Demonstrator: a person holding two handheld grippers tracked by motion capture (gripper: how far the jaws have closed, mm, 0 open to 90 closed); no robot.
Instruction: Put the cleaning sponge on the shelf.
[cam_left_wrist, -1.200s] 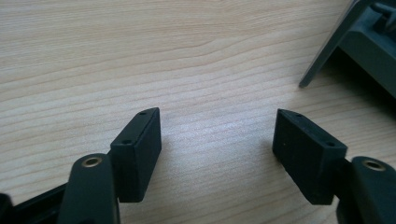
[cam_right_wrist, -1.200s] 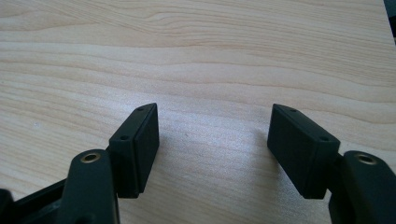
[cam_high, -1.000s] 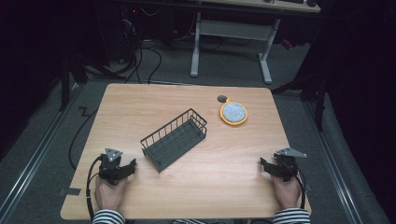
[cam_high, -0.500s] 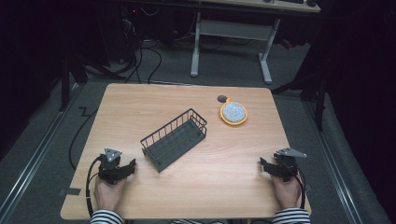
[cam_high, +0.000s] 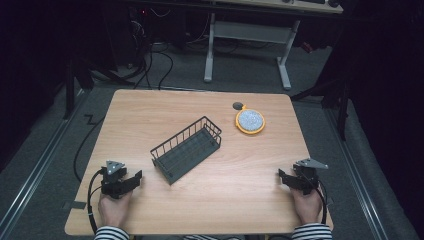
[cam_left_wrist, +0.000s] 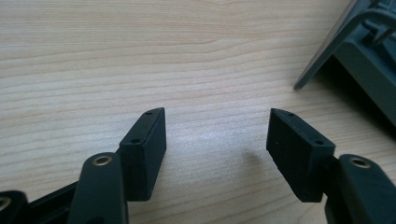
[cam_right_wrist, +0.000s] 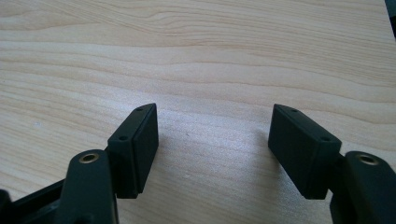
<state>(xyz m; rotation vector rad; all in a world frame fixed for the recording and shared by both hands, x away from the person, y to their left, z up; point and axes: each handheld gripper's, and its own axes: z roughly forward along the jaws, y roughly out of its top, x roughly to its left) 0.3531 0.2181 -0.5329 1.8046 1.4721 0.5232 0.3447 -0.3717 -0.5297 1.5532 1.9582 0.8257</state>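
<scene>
Almost nothing has shifted since the earlier frames: both hands sit where they were at the near edge of the worktop (cam_high: 150, 112), and the one change is that the left hand-held gripper (cam_high: 134, 178) has just been closing its jaws a little, with nothing between them. They are still wide apart, bare wood showing in the gap in the left gripper view. The right hand-held gripper (cam_high: 283, 177) is also wide open and holds nothing, jaws parted over plain wood in its own view.

The black wire basket (cam_high: 187, 148) lies mid-worktop, set on a diagonal, its near end pointing toward the left hand-held gripper. It is near that gripper, up and to the right of it, not touching; a corner of the basket (cam_left_wrist: 359, 51) shows at the far right edge of the left gripper view, apart from the pads. It is well apart from the right hand-held gripper, which sits at the near right corner.

Counts: one basket; one round orange-rimmed scrubber pad (cam_high: 250, 121), far right of the basket; one small dark disc (cam_high: 238, 106) just beyond it; two hand-held grippers; two hands in striped sleeves.
</scene>
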